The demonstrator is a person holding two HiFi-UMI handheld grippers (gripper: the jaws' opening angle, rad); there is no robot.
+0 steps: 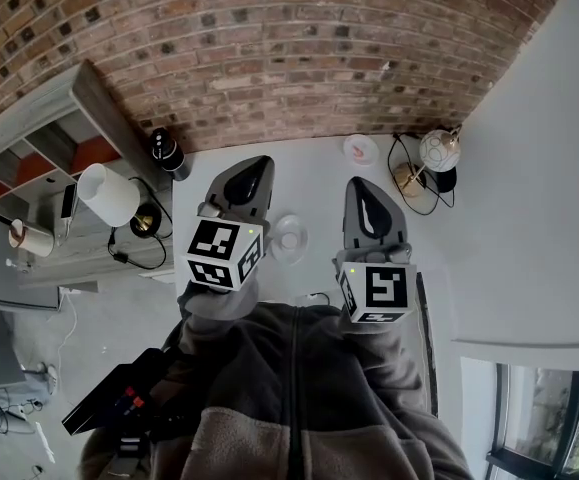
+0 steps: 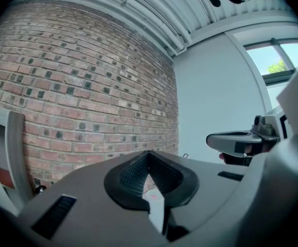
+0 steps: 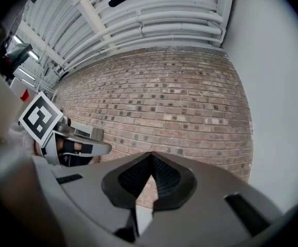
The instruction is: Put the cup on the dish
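Note:
A clear glass cup [image 1: 289, 236] stands on the white table [image 1: 309, 173], seen from above, between my two grippers. A small pinkish dish [image 1: 360, 148] lies farther back near the brick wall, apart from the cup. My left gripper [image 1: 253, 175] hovers left of the cup, jaws shut with nothing in them. My right gripper [image 1: 370, 202] hovers right of the cup, also shut and empty. Both point upward: the left gripper [image 2: 149, 156] and the right gripper [image 3: 150, 157] face the brick wall and ceiling in their own views. A sliver of the dish [image 2: 151, 195] shows below the left tips.
A white lamp shade [image 1: 109, 194] and a black speaker [image 1: 166, 151] stand at the table's left edge. A globe lamp [image 1: 439, 151] with cables sits at the back right. A wooden shelf [image 1: 39, 148] stands left; a white wall [image 1: 539, 168] runs along the right.

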